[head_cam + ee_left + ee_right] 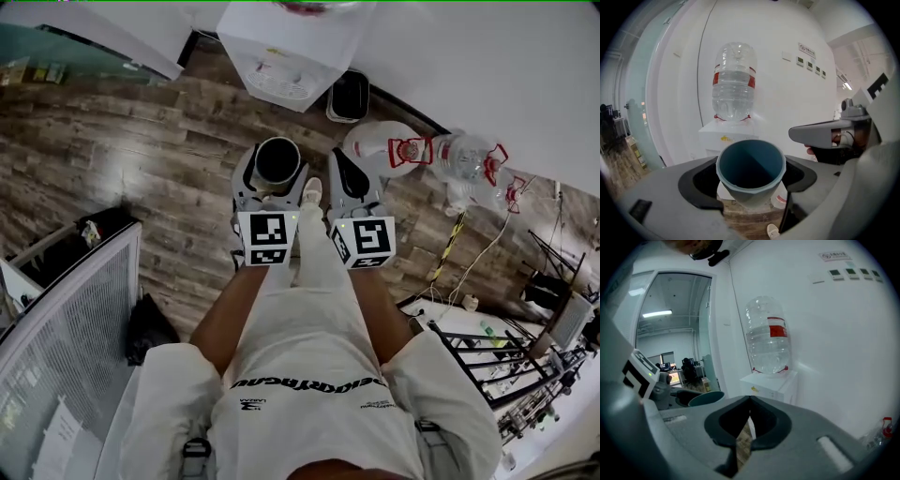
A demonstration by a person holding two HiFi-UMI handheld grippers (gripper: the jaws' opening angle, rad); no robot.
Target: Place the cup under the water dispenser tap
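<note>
Left tool (751, 186) around blue cup (750, 165)

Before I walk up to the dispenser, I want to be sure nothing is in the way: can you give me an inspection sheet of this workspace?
Surface: brown wood-plank floor; no table seen.
Job's things: grey-blue tapered cup, empty and upright, in the left gripper; white water dispenser ahead, clear bottle on top; cup not yet at the dispenser.
Clutter: spare clear water bottles on the floor right of the dispenser; black bin beside it.
Grippers: left shut on the cup; right gripper shut, empty.
Cables: thin cables trail over the floor at right.
Surroundings: white wall, glass partition, metal rack.
</note>
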